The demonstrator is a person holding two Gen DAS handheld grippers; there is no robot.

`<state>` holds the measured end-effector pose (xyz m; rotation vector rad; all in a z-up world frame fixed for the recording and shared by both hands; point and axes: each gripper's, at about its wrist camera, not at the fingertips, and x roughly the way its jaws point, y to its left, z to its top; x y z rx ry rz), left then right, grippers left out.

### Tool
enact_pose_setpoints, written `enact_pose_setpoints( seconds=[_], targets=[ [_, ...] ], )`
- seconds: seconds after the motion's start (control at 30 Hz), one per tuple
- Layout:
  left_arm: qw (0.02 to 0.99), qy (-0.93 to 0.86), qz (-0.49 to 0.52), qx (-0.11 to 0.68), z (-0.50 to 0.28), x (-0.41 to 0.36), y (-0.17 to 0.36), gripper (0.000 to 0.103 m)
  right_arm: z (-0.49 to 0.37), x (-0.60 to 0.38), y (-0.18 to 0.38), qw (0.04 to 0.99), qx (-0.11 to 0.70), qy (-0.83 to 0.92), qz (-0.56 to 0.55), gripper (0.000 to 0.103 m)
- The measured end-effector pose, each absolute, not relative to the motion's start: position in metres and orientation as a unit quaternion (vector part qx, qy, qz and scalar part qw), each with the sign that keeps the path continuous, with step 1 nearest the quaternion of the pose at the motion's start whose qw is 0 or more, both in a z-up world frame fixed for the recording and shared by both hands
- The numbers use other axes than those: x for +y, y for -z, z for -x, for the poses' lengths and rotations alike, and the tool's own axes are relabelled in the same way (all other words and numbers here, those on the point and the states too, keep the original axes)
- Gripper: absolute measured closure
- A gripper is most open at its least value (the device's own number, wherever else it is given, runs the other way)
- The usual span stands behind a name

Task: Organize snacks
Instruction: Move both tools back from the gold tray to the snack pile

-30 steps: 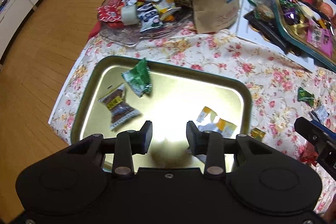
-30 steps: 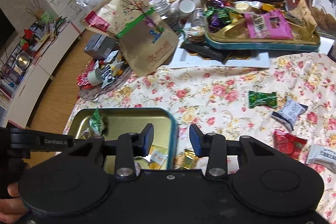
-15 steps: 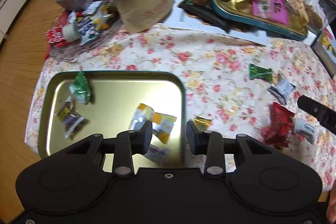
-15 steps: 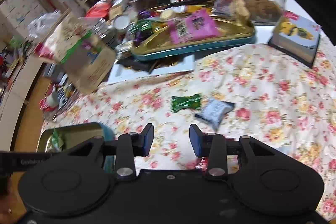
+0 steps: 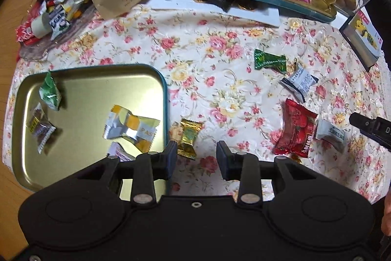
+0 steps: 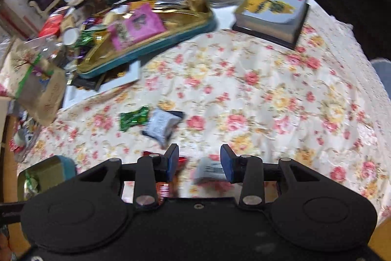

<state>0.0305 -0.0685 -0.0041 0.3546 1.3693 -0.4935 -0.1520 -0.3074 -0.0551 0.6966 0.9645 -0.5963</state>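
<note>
Wooden floor [image 5: 9, 187] beside the floral tablecloth [image 5: 220, 45].

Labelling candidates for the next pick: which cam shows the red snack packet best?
Left wrist: the red snack packet lies fully visible and sharp on the floral tablecloth. In the right wrist view it is blurred and mostly hidden behind the right gripper, with only red slivers showing.

Both fisheye views were evenly and brightly lit from overhead. The left wrist view was sharp; the gold tray [image 5: 92, 89] threw back a pale sheen, and its snack packets cast short soft shadows. The right wrist view was smeared by motion blur, worst across the far clutter and the floral tablecloth [image 6: 268, 94]. Straight edges bowed strongly toward each frame's rim.
</note>
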Motion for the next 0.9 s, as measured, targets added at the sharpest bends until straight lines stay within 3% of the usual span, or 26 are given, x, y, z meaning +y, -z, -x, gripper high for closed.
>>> enact_pose_setpoints(
  seconds=[0.3, 0.47, 0.9],
  targets=[
    [0.725, 0.226, -0.156, 0.631, -0.029, -0.074, 0.006, 0.058, 0.172, -0.335, 0.090, 0.731, 0.465, 0.303, -0.397, 0.062],
    [0.723, 0.228, -0.157, 0.633, -0.028, -0.075, 0.006, 0.058, 0.163, -0.334, 0.088, 0.757, 0.438, 0.346, -0.341, 0.062],
    [0.728, 0.218, -0.133, 0.636, -0.035, -0.062, 0.001, 0.058, 0.160, -0.325, 0.113, 0.711, 0.540, 0.282, -0.351, 0.062]
  ],
)
